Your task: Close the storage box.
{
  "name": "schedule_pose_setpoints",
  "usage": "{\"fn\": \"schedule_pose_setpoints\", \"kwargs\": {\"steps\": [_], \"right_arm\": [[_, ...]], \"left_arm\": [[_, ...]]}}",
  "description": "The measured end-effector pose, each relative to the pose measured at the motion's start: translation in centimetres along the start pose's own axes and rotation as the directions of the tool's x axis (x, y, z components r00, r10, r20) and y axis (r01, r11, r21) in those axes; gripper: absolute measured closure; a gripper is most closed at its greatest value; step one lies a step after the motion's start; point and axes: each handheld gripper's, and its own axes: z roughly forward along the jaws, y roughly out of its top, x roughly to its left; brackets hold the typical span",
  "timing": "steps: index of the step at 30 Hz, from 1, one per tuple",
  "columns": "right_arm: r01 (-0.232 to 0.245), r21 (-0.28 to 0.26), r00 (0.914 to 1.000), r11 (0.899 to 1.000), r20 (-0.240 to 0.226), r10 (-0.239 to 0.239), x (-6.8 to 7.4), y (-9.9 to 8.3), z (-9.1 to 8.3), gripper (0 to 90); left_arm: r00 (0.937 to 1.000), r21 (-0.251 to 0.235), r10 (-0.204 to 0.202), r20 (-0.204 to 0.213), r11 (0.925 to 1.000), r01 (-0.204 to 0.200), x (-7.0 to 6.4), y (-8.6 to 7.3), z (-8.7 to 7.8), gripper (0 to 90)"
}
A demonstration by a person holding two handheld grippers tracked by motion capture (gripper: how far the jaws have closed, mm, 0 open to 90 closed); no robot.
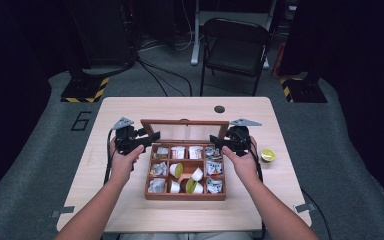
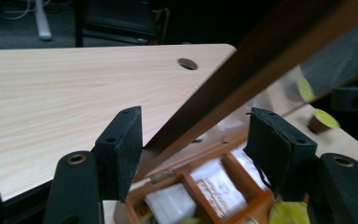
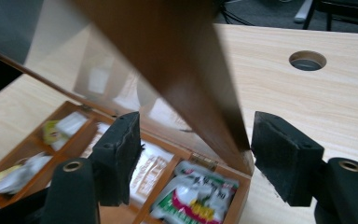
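A wooden compartment box [image 1: 185, 196] sits mid-table, holding sachets and small capsules. Its glass-paned lid [image 1: 185, 122] stands raised at the back. My left gripper [image 1: 141, 140] is at the lid's left edge and my right gripper [image 1: 224, 142] at its right edge. In the left gripper view the lid's frame rail [image 2: 242, 79] runs between the spread jaws of the left gripper [image 2: 193, 149], close to the left pad [image 2: 123, 149]. In the right gripper view the lid's frame [image 3: 182, 70] passes between the spread jaws of the right gripper [image 3: 193, 158], close to the right pad [image 3: 282, 156]. Both grippers are open.
A lime-topped capsule [image 1: 267, 155] lies on the table right of the box, also seen as the capsule [image 2: 324, 120] in the left gripper view. A cable hole [image 1: 219, 109] is behind the lid. A black folding chair [image 1: 235, 47] stands beyond the table's far edge.
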Motion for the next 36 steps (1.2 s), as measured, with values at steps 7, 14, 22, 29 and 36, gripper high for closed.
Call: {"fn": "schedule_pose_setpoints", "kwargs": {"steps": [7, 14, 22, 29, 36], "right_arm": [[0.050, -0.004, 0.9972, 0.999, -0.056, -0.050, 1.1, -1.9, -2.9, 31.5], [0.093, 0.008, 0.9938, 0.996, -0.062, -0.092, 2.3, -4.3, -4.7, 32.5], [0.124, 0.006, 0.9902, 0.992, -0.066, -0.123, 3.0, -6.9, -6.4, 34.1], [0.103, 0.023, 0.9919, 0.994, -0.077, -0.101, 2.8, -8.3, -6.7, 34.2], [0.115, 0.040, 0.9901, 0.993, -0.086, -0.111, 2.9, -9.2, -7.2, 35.2]], "left_arm": [[0.9973, 0.045, 0.063, 0.036, 0.9969, -0.065, -1.4, -1.9, -2.5, 34.2], [0.9971, 0.065, 0.054, 0.053, 0.9962, -0.058, -2.2, -4.3, -4.0, 34.2], [0.9946, 0.099, 0.084, 0.060, 0.9910, -0.090, -3.3, -6.1, -5.0, 34.9], [0.9954, 0.121, 0.061, 0.074, 0.9903, -0.069, -3.5, -7.3, -5.5, 36.2], [0.9974, 0.141, 0.047, 0.054, 0.9885, -0.054, -3.6, -8.5, -5.9, 36.2]]}}
